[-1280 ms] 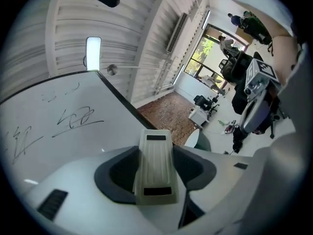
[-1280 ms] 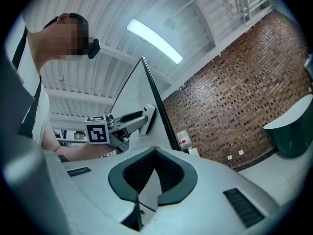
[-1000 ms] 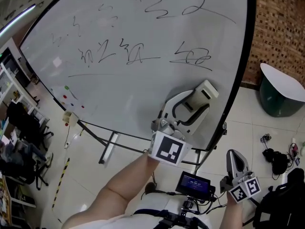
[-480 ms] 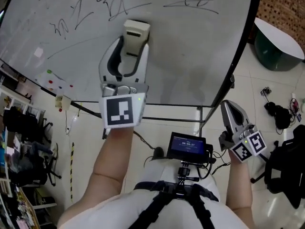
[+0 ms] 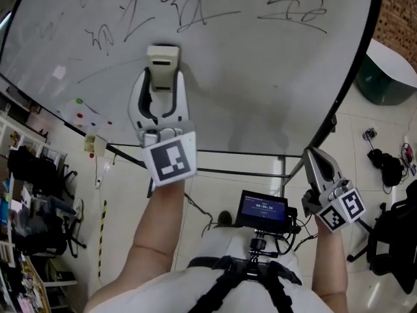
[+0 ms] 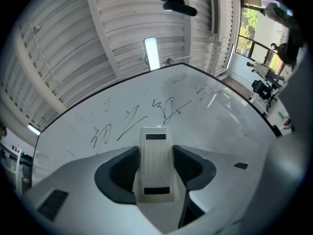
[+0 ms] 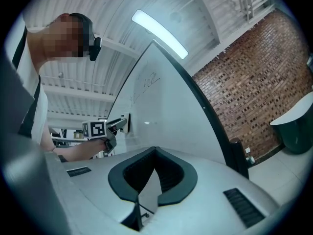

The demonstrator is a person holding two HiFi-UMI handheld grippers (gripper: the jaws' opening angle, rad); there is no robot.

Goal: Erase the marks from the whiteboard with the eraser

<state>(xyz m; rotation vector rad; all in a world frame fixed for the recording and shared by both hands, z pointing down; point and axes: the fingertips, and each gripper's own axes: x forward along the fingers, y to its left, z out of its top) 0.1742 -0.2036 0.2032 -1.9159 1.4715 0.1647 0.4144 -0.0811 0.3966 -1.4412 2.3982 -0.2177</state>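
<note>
The whiteboard [image 5: 247, 77] carries several black scribbled marks [image 5: 189, 8] along its upper part. My left gripper [image 5: 161, 74] is shut on a pale beige eraser [image 5: 162, 59], whose end lies at the board below the middle scribble. In the left gripper view the eraser [image 6: 156, 141] stands between the jaws of the left gripper [image 6: 156, 158], with the marks [image 6: 132, 121] just beyond it. My right gripper [image 5: 315, 158] hangs low at the right, off the board, shut and holding nothing. In the right gripper view the right gripper [image 7: 154, 151] shows closed, with the board [image 7: 161, 87] edge-on.
The board stands on a black metal frame [image 5: 228, 171]. Small coloured magnets [image 5: 88, 113] sit at its lower left. A brick wall [image 5: 399, 5] and a green and white seat [image 5: 391, 70] are at the right. Black bags [image 5: 384, 165] lie on the floor, with office chairs [image 5: 36, 175] at the left.
My left gripper has carried the eraser from the board's lower right leftwards and up, to just under the middle scribble. The right gripper has stayed low at the right.
</note>
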